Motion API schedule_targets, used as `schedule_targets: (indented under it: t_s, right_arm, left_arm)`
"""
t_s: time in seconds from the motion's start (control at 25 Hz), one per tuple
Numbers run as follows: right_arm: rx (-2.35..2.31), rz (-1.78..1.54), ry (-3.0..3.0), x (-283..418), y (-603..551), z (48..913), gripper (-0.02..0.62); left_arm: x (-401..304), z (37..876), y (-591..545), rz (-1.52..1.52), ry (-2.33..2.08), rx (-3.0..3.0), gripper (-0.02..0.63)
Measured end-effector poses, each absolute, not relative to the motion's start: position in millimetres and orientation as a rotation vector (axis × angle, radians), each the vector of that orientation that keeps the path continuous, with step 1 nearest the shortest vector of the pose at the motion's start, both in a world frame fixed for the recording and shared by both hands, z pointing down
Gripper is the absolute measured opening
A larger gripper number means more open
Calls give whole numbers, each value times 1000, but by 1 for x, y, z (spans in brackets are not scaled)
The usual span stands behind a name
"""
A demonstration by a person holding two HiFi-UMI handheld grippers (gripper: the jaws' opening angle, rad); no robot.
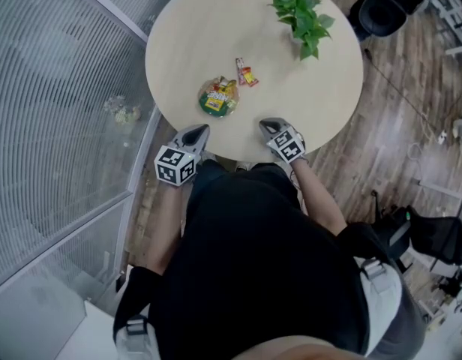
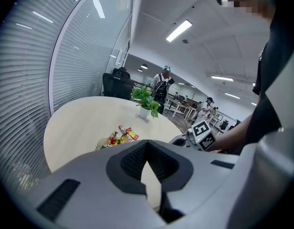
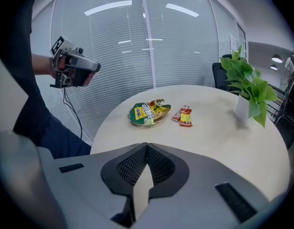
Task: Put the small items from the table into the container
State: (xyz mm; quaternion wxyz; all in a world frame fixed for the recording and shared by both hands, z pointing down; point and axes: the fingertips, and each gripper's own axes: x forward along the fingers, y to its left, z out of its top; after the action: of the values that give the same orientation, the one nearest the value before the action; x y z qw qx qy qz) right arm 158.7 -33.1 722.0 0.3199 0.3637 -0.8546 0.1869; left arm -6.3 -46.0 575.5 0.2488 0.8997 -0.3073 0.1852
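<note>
A clear round container (image 1: pixel 218 98) with snack packets in it sits on the round beige table (image 1: pixel 186 36), toward the near side. Two small red and yellow packets (image 1: pixel 246 73) lie on the table just beyond it. My left gripper (image 1: pixel 197 133) hovers at the table's near edge, shut and empty, just short of the container. My right gripper (image 1: pixel 272 126) is beside it to the right, also shut and empty. In the right gripper view the container (image 3: pixel 148 112) and the packets (image 3: pixel 183 116) lie ahead of the jaws. In the left gripper view the container (image 2: pixel 111 141) and the packets (image 2: pixel 128 133) lie ahead to the left.
A potted green plant (image 1: pixel 302 17) in a white pot stands at the table's far right. A curved glass wall with blinds (image 1: pixel 58 111) runs close along the left. Black chairs (image 1: pixel 385 6) and a wooden floor lie beyond the table; people stand far off in the room.
</note>
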Motion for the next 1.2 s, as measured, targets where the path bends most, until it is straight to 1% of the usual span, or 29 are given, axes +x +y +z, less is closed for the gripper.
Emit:
schedule_targets:
  t_s: [0.68, 1.2]
  right_arm:
    - [911, 511, -2239, 162, -23, 732, 23]
    - [866, 502, -2234, 164, -36, 736, 23]
  left_arm:
    - [-5, 579, -39, 481, -877, 2420, 0]
    - [-11, 584, -43, 476, -908, 2391, 0]
